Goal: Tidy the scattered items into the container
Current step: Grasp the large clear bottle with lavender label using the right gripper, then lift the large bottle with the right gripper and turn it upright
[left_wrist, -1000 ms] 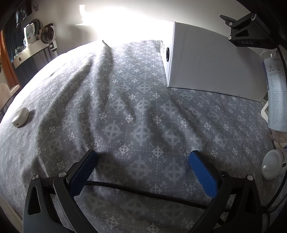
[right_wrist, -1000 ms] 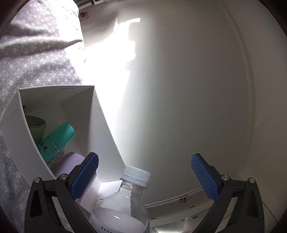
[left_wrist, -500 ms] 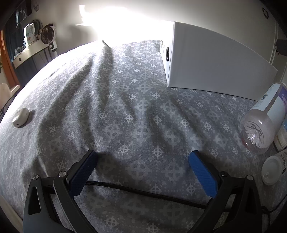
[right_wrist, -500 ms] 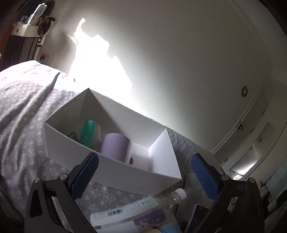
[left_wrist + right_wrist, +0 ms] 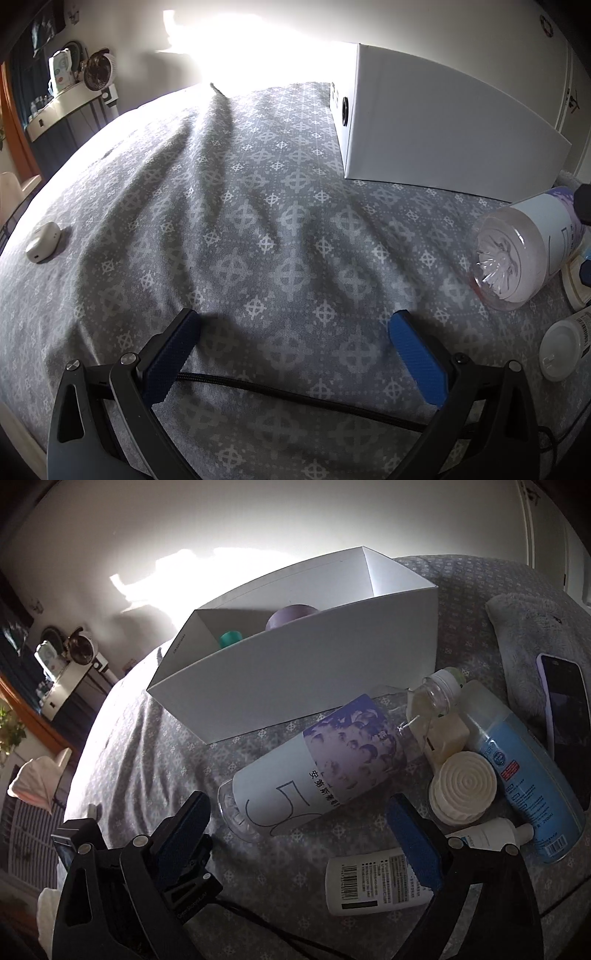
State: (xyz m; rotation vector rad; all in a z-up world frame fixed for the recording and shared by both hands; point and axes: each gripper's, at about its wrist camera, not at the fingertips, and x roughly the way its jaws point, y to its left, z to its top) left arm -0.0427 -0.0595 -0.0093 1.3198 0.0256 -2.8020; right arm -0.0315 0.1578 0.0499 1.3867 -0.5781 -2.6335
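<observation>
Two grippers stand wide open and empty over the bedspread (image 5: pixel 258 221): the left gripper (image 5: pixel 293 334) above bare cloth, the right gripper (image 5: pixel 299 814), jaws just closing slightly, around the lying bottle (image 5: pixel 332 760) untouched, just beside the box (image 5: pixel 314 672).

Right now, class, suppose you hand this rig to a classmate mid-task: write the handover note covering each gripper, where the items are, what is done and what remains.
Left gripper: open, empty, low over the bedspread.
Right gripper: open, jaws have just been closing a little, holding nothing; the lying purple-label bottle sits just ahead between its fingers.
White box: on the bed; a teal item and a purple one already inside.
Left to tidy: purple-label bottle, blue bottle, white tube, round white lid, small clear bottle.
A phone lies on the grey plush beside them.
</observation>
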